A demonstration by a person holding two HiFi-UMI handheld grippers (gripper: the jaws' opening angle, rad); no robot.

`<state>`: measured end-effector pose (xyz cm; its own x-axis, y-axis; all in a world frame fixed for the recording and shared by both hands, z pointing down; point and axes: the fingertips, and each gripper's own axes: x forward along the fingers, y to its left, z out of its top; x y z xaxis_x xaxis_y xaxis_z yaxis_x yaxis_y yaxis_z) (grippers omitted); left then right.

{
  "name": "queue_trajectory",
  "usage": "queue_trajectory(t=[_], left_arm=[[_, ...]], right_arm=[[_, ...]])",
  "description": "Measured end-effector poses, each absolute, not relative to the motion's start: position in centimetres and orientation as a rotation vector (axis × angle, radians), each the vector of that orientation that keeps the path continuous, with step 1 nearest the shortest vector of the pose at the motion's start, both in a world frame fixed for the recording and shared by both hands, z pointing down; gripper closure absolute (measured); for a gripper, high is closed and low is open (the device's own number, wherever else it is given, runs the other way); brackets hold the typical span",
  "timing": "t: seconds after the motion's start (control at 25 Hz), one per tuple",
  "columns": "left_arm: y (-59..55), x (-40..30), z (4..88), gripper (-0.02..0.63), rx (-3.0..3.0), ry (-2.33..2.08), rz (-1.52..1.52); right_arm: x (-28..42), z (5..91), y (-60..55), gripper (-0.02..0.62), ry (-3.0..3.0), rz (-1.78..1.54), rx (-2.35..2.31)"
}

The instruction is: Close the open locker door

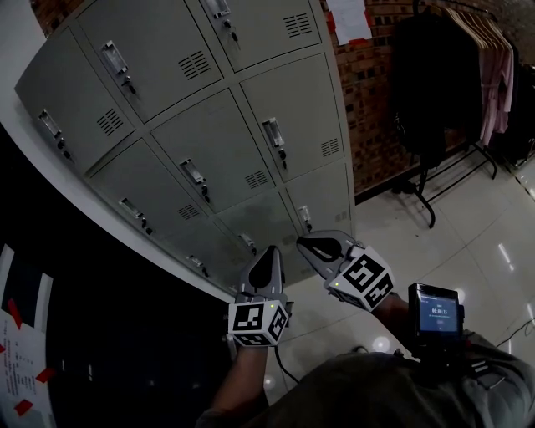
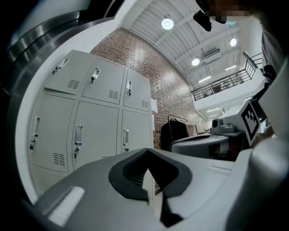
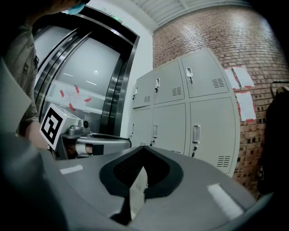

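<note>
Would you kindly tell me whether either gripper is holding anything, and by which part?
Nothing is held: the left gripper and the right gripper are both shut and empty.

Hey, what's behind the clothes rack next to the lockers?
A brick wall stands behind the clothes rack, with white paper sheets on it nearer the lockers. The dark hanging garments cover the stretch directly behind them.

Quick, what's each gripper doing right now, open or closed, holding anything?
Left gripper: closed, nothing between the jaws.
Right gripper: closed, nothing between the jaws.
</note>
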<state>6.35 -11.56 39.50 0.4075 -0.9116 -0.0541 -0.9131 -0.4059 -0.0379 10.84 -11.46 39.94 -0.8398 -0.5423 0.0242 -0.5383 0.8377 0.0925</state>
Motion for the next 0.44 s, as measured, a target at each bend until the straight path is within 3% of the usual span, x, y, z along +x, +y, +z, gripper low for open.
queue_trajectory(t=[0.44], left_arm=[[-10.5,6.2,40.1,0.606,-2.600,1.635,0.041]], right_arm=[[10.1,40.0,-10.2,0.595,-2.953,-0.126,0.892]])
